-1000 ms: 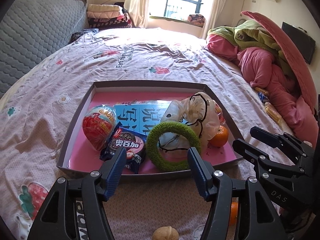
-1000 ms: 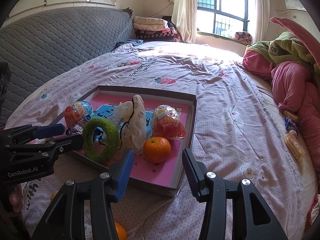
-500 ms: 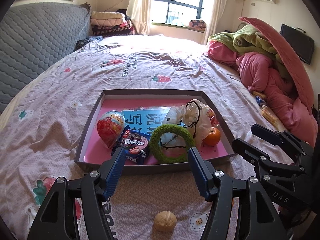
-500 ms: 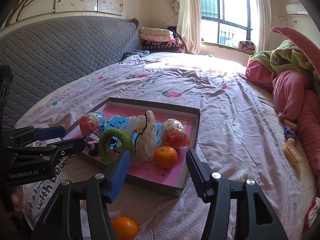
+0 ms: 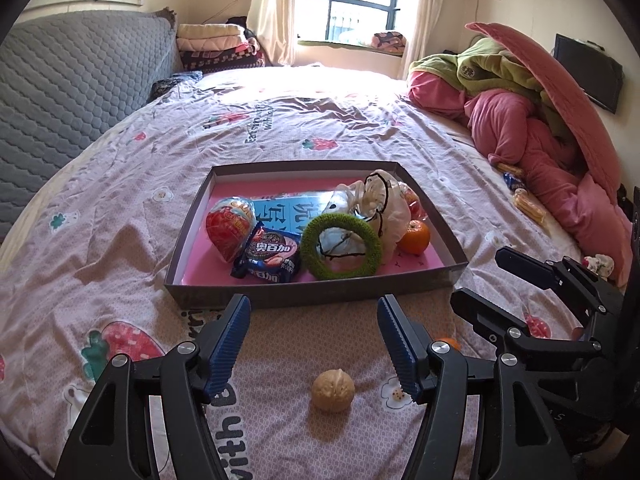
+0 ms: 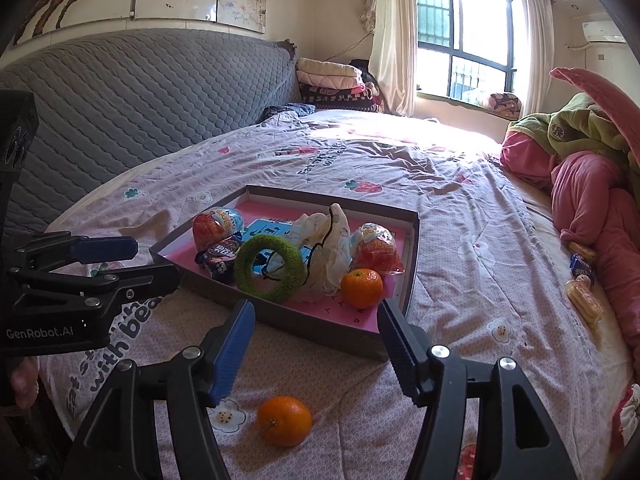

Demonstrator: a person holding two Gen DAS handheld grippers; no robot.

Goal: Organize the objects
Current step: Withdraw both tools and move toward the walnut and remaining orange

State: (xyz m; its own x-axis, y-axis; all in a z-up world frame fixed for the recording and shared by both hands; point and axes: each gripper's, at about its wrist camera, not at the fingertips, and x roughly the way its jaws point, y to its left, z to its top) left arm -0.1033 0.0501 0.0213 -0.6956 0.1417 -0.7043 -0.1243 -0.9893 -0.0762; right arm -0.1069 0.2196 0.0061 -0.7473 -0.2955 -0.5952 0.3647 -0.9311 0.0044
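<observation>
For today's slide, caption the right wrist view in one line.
Opening right gripper above a loose orange before the filled tray.

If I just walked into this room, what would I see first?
Probably the shallow box in the middle of the bed, with its bright pink floor crowded with snacks, a fuzzy green ring and an orange. Next, the loose walnut on the flowery sheet in front of the box, between the open left tongs. A second orange lies in front of the empty right tongs, whose jaws are opening.

I see sharp, daylit views: the window [image 5: 347,4] glares white onto the bed [image 5: 280,128], with fisheye-bent, dark-cornered edges.
</observation>
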